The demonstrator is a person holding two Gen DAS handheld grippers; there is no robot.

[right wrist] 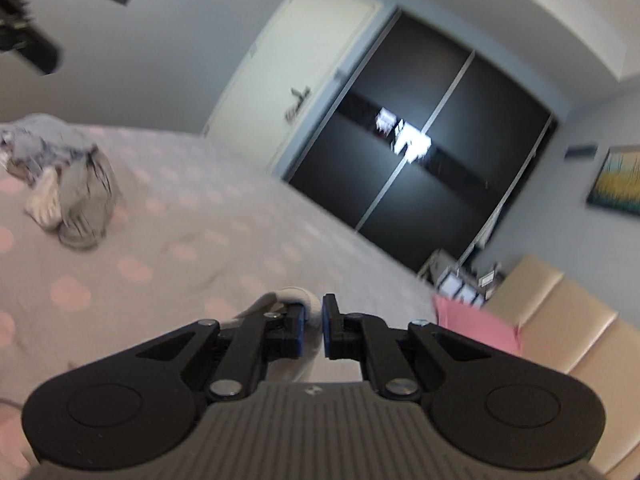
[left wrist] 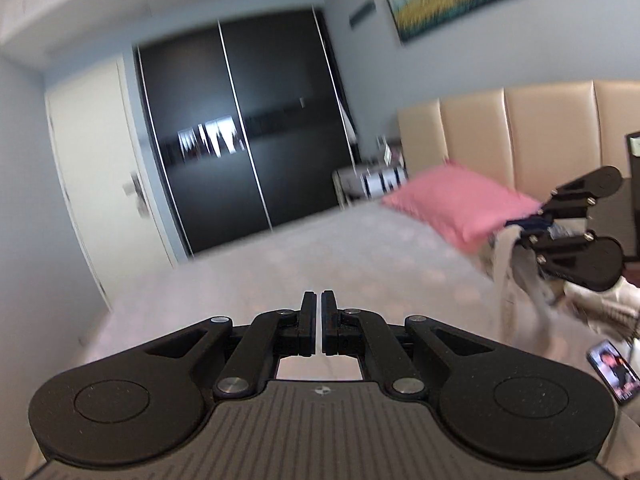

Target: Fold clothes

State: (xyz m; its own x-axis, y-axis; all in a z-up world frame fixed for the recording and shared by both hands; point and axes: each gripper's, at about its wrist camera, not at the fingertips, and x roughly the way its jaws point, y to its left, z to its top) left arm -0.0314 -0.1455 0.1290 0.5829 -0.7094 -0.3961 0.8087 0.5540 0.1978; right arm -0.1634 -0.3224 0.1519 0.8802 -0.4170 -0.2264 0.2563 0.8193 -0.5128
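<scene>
My left gripper [left wrist: 320,322] is shut and empty above the bed. My right gripper [right wrist: 314,330] is shut on a pale beige garment [right wrist: 298,300], whose fold shows between the blue pads. In the left wrist view the right gripper [left wrist: 532,226] is at the right edge and the pale garment [left wrist: 516,276] hangs from it down toward the bed. A heap of grey and white clothes [right wrist: 68,184] lies on the bed at the left in the right wrist view.
The bed [left wrist: 320,272] has a grey cover with pink dots. A pink pillow [left wrist: 460,204] lies by the beige padded headboard [left wrist: 552,136]. A phone [left wrist: 614,376] lies at the right. A black sliding wardrobe [left wrist: 244,136] and a white door [left wrist: 96,184] stand beyond the bed.
</scene>
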